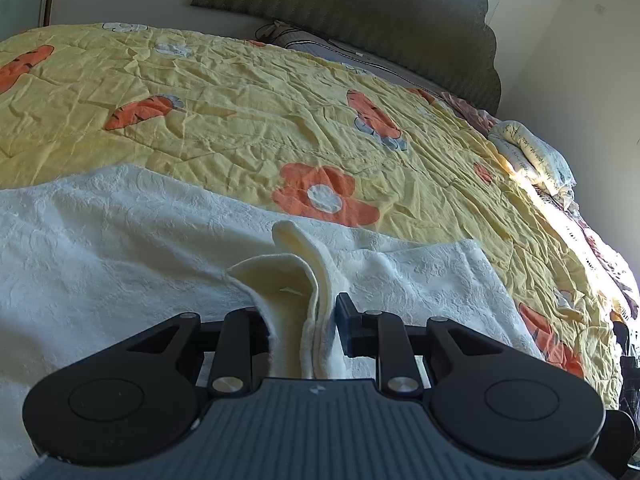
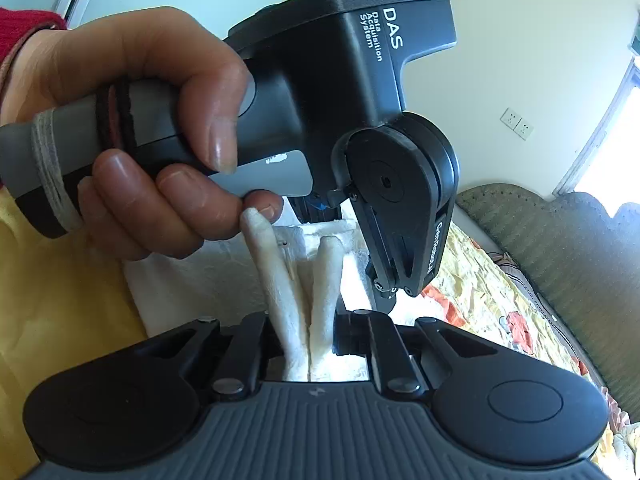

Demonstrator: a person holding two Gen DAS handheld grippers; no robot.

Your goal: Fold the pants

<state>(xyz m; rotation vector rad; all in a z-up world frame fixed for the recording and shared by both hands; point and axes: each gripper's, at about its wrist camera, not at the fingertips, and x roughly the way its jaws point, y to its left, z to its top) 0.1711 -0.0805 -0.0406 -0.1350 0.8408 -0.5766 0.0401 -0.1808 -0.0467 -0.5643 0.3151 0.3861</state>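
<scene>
The cream-white textured pants (image 1: 132, 248) lie spread on the yellow flowered bedspread (image 1: 240, 120). My left gripper (image 1: 304, 324) is shut on a bunched edge of the pants, whose folds stick up between the jaws. My right gripper (image 2: 310, 336) is also shut on a fold of the pants (image 2: 320, 276), lifted above the bed. In the right wrist view the other gripper's body (image 2: 360, 100), held by a hand (image 2: 140, 128), sits just ahead, close over the same cloth.
A green padded headboard (image 1: 380, 20) and pillows (image 1: 536, 156) stand at the far end of the bed. The bed's right edge (image 1: 608, 280) drops off beside a wall. A window (image 2: 616, 152) lights the room.
</scene>
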